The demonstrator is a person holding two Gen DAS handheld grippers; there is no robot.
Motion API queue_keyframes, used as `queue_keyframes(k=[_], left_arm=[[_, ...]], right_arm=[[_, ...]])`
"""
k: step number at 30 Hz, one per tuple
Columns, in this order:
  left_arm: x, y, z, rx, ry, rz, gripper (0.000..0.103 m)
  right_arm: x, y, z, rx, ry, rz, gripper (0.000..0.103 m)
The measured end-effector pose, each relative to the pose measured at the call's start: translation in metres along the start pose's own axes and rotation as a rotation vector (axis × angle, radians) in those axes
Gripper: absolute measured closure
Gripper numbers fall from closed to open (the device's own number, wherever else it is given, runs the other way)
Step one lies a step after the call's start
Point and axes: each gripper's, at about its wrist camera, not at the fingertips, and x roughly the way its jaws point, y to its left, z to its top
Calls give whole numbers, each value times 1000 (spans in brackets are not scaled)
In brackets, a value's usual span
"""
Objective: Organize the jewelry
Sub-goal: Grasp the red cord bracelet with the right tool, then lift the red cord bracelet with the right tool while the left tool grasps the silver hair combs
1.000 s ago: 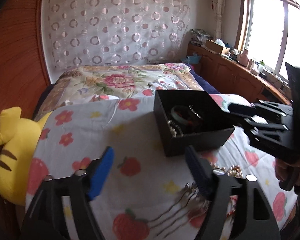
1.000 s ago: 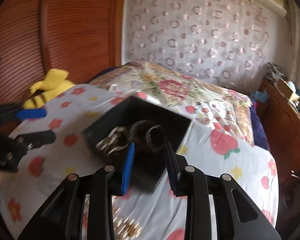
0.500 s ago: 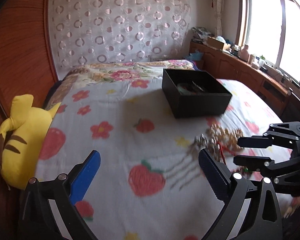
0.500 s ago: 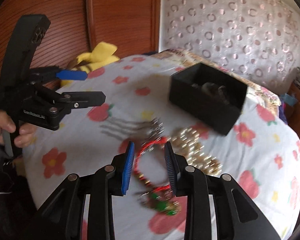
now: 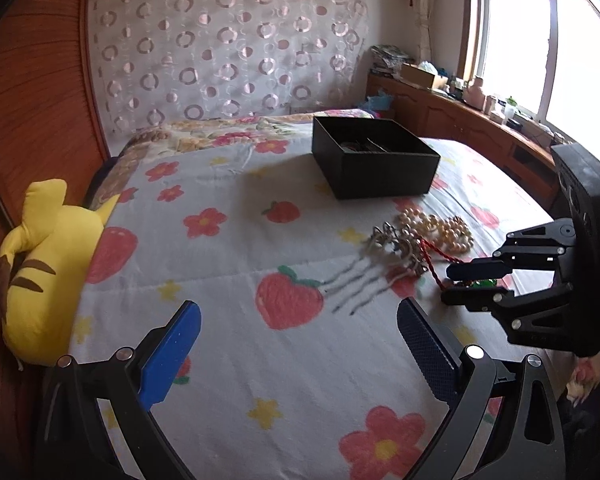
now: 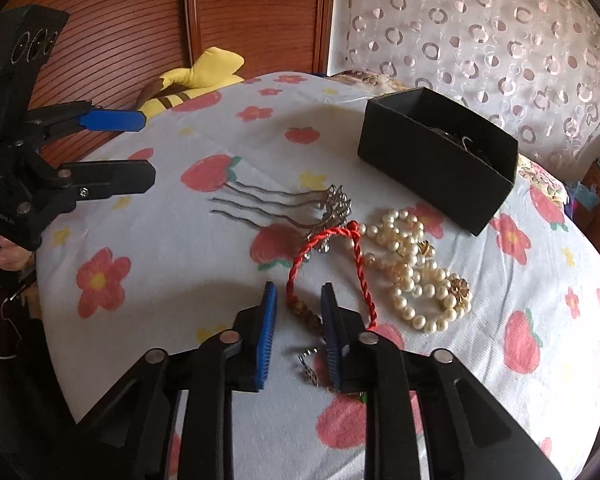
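On the flowered bedspread [image 6: 172, 256] lie, left to right, a silver hair comb [image 6: 300, 210], a red cord bracelet [image 6: 328, 264] and pearls [image 6: 416, 268], near the black box [image 6: 436, 160]. The left gripper [image 6: 146, 150] hovers released; the right gripper [image 6: 298, 304], parted, straddles the bracelet's beaded end.

Bed [image 5: 236, 248] under white quilt printed with flowers and strawberries. Wooden headboard [image 5: 32, 92] at left, yellow plush [image 5: 48, 256] against it. Sheer curtain [image 5: 228, 52] with circle pattern on far wall. Low wood cabinets [image 5: 460, 120] under bright window [image 5: 512, 36] at right; daylight.
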Motion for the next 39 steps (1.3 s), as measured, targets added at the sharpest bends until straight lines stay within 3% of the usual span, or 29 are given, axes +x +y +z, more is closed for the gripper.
queue_keyframes(k=[6, 8, 9, 23, 39], left_arm=[[6, -6, -3, 5, 19, -10, 8], [8, -7, -5, 3, 29, -15, 8], [10, -8, -5, 4, 31, -17, 8], [32, -33, 13, 58, 75, -52, 8], [75, -77, 42, 179, 160, -84, 8]], right_arm=[[-6, -6, -7, 8, 10, 4, 83], [-6, -6, -8, 5, 8, 11, 86], [-6, -5, -8, -3, 3, 7, 95], [-68, -26, -1, 56, -184, -61, 95], [-72, -47, -12, 108, -197, -87, 95]])
